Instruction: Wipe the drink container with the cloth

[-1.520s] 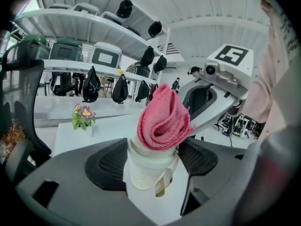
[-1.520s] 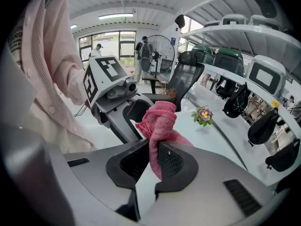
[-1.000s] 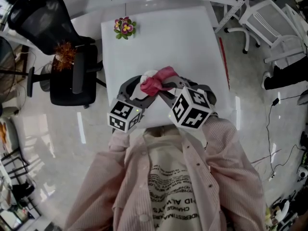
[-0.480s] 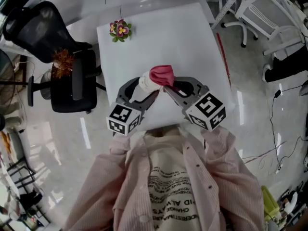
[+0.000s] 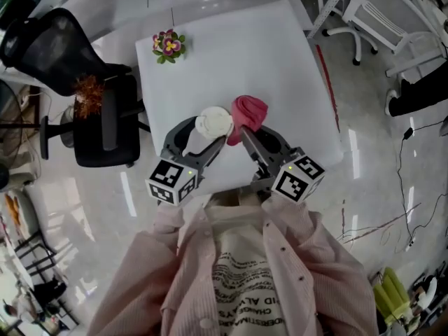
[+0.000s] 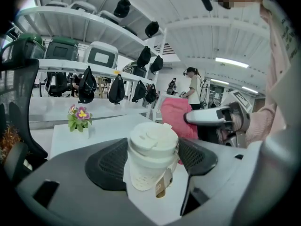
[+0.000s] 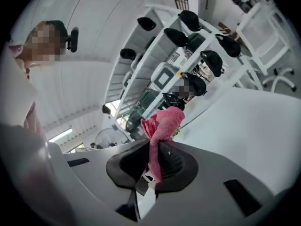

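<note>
The white lidded paper drink cup (image 6: 149,159) stands upright between the two jaws of the left gripper (image 5: 210,128). The dark ribbed pads press its sides from left and right, so that gripper is closed round the cup partway up its wall, below the lid. A small brown tag hangs at the cup's lower right. From the head view the cup is over the near part of the white desk (image 5: 238,54), close to the front edge; whether its base rests on the desk or is held clear of it cannot be told. Just beside the cup, on its right, is the pink cloth (image 5: 250,110), bunched into a lump level with the lid. The right gripper (image 7: 154,157) has its jaws drawn together on a fold of this cloth, the rest of it standing up beyond the jaw tips. Both grippers point away from the person, their marker cubes nearest the body. At the far left corner of the desk stands a small potted plant with purple and yellow flowers (image 5: 166,44). A black office chair (image 5: 56,44) stands left of the desk.
</note>
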The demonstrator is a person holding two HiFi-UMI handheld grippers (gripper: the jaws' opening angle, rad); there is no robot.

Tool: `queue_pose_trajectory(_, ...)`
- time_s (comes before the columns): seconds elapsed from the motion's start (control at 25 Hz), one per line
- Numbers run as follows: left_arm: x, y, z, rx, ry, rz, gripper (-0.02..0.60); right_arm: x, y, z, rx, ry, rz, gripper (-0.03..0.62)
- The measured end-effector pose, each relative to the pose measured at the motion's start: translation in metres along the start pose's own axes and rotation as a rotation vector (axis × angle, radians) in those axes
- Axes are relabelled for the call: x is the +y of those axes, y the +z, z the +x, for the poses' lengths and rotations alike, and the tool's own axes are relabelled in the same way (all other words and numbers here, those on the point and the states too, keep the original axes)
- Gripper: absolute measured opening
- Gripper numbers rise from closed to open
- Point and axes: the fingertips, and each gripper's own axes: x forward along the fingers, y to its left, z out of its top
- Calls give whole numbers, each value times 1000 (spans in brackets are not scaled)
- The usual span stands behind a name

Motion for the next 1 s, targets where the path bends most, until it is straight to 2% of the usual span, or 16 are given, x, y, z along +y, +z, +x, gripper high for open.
queue_pose_trajectory(0.12, 0, 0, 0, 4, 2, -1, 338, -5, -15, -2, -30, -15, 88, 37)
queue_pose_trajectory(0.32, -1, 0, 0, -4, 7, -2, 338, -16, -30, -3, -53, -33, 174, 37)
queue_pose_trajectory(0.64, 1, 1, -1, -10, 23, -2, 335, -26, -38, 2, -120, -32, 317, 37)
queue_pose_trajectory(1.0, 0, 2, -1, -18, 29, -12, 334, -41, -54, 9, -93, -37, 362, 37)
